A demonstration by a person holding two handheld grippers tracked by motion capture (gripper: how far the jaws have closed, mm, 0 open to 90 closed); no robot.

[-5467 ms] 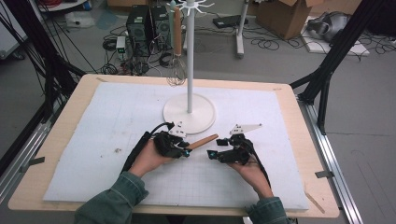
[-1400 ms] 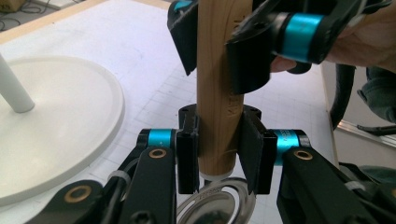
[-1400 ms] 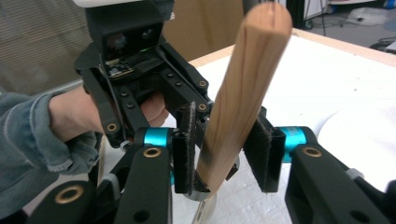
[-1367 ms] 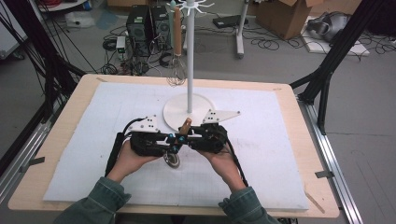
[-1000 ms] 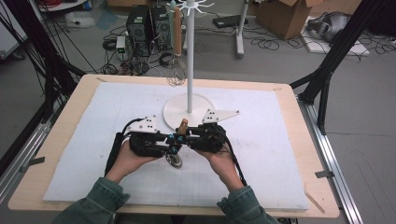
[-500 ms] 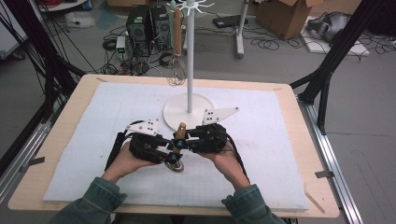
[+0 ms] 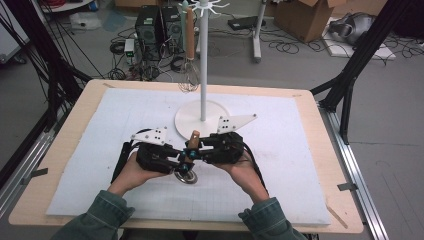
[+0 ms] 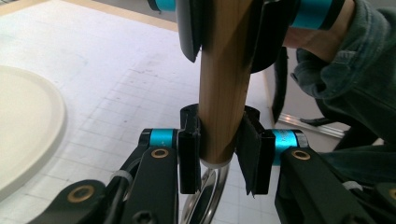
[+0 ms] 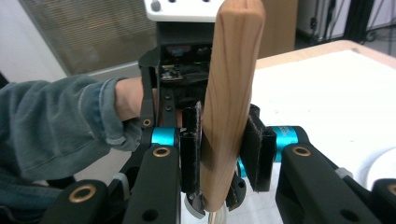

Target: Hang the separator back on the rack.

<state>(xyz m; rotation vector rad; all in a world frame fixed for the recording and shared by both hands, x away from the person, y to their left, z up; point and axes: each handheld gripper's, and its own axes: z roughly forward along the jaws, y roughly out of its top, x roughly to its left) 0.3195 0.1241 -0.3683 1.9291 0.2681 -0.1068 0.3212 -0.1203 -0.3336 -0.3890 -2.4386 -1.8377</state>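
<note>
The handle [image 8: 219,93] I have between my two black grippers, the left gripper [image 7: 177,161] and the right gripper [image 7: 197,150], is pale tan wood with fine straight grain, ending in a silvery wire loop [image 7: 186,176]. Each carries bright turquoise bands by its jaws and a grey plate dotted with black. My mat [image 7: 300,165] is pale blue-white with a faint grid on a light wood table [image 7: 345,210], the stand [image 7: 202,60] is white, and my sleeves [image 7: 95,217] are faded grey-green.
</note>
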